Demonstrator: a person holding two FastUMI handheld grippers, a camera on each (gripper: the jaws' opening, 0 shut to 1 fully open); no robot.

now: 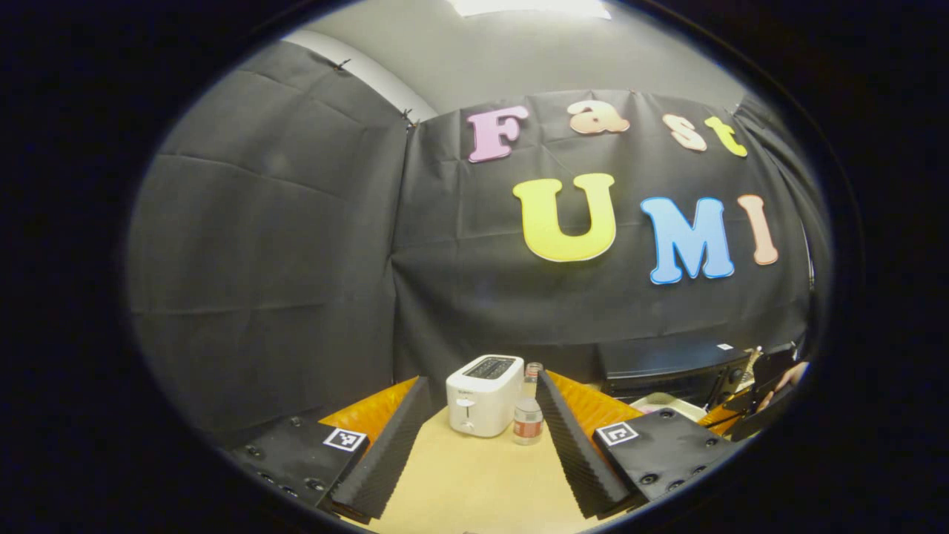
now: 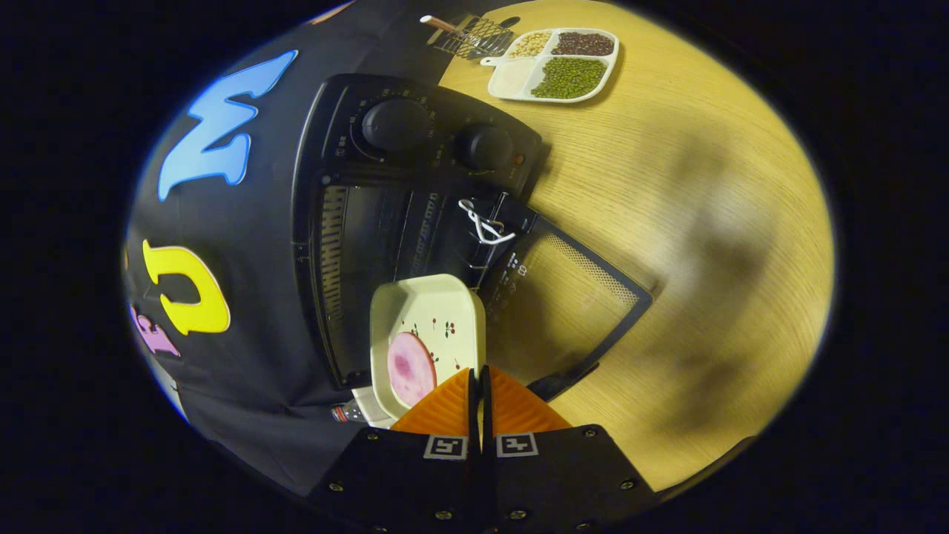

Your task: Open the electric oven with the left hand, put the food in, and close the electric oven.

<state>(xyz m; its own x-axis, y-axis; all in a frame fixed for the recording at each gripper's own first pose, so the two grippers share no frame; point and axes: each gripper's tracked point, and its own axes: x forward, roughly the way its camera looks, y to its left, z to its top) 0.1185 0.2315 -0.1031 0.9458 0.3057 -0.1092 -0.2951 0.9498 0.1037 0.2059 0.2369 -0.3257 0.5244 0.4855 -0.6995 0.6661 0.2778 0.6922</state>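
Pinching the plate [image 2: 437, 326] rim, the right tool [image 2: 477, 382] is pressed together; the left tool [image 1: 482, 445] is spread wide.

The black electric oven [image 2: 371, 222] stood open, its glass door [image 2: 563, 297] folded flat on the worktop [image 2: 704, 222] just beyond the right fingers [image 2: 445, 408]. A cream square plate [image 2: 430, 326] carrying a pink ham slice [image 2: 410, 368] was pinched at its rim between those fingers, in front of the oven's mouth.
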